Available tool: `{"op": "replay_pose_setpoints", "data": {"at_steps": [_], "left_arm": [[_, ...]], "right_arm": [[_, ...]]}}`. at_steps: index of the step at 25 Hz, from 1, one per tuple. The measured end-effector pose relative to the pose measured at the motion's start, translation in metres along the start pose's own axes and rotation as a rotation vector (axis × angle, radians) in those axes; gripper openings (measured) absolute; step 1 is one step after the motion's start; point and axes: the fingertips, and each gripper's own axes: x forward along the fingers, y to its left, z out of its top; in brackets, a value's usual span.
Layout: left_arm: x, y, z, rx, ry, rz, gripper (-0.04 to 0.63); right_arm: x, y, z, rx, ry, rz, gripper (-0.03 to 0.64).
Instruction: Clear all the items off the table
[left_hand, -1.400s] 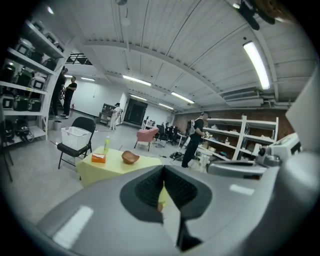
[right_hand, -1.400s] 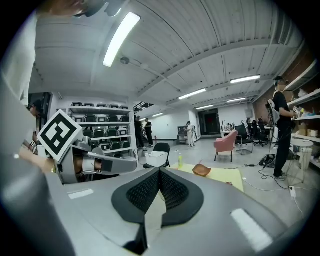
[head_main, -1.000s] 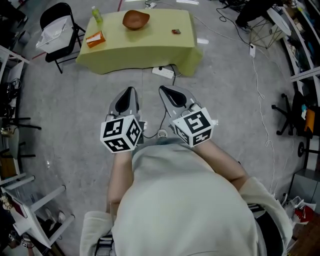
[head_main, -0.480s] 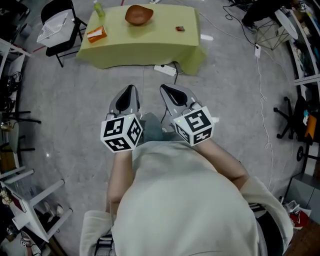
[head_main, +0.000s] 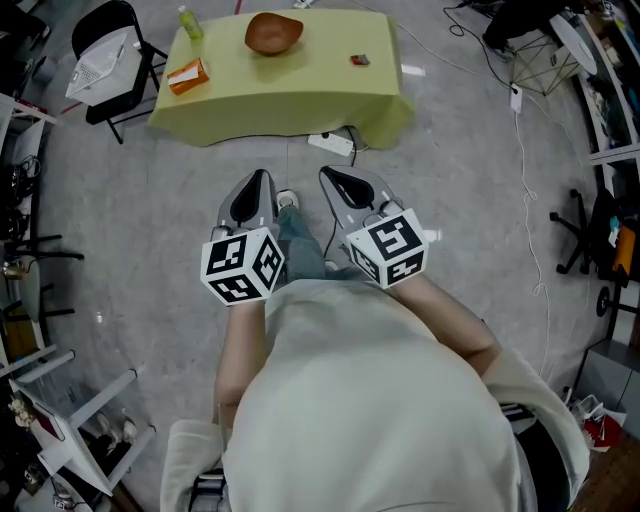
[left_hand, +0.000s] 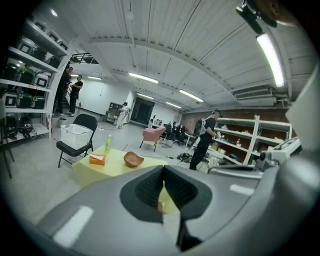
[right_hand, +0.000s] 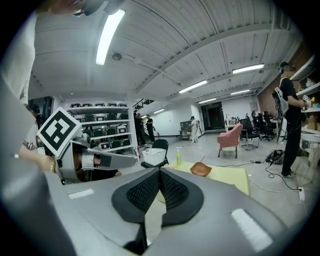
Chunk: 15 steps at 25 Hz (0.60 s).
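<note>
Head view: the left gripper (head_main: 262, 180) and right gripper (head_main: 328, 178), smooth grey plastic with ribbed black pads, are both squeezed fully together with nothing in them. Well ahead is a low table draped in yellow-green cloth (head_main: 300, 95). On it sit a glossy brown wooden bowl (head_main: 273, 33), a flat orange box (head_main: 187, 75), a slim green bottle (head_main: 190, 22) and a small dark-red thing (head_main: 359, 60). A white mesh basket (head_main: 95, 62) sits on a black folding chair (head_main: 120, 20) just beside the table. A white power strip (head_main: 330, 145) lies on the floor in between.
</note>
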Motion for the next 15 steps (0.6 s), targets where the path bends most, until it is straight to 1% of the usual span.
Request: {"op": "replay_pose_setpoints", "data": {"at_steps": [5, 15], "left_arm": [[0.037, 0.017, 0.014, -0.009, 0.011, -0.018, 0.010], [0.117, 0.048, 0.051, 0.011, 0.052, -0.072, 0.011]], "right_arm": [[0.032, -0.019, 0.008, 0.025, 0.010, -0.016, -0.002], [0.101, -0.066, 0.037, 0.039, 0.013, -0.084, -0.002]]}}
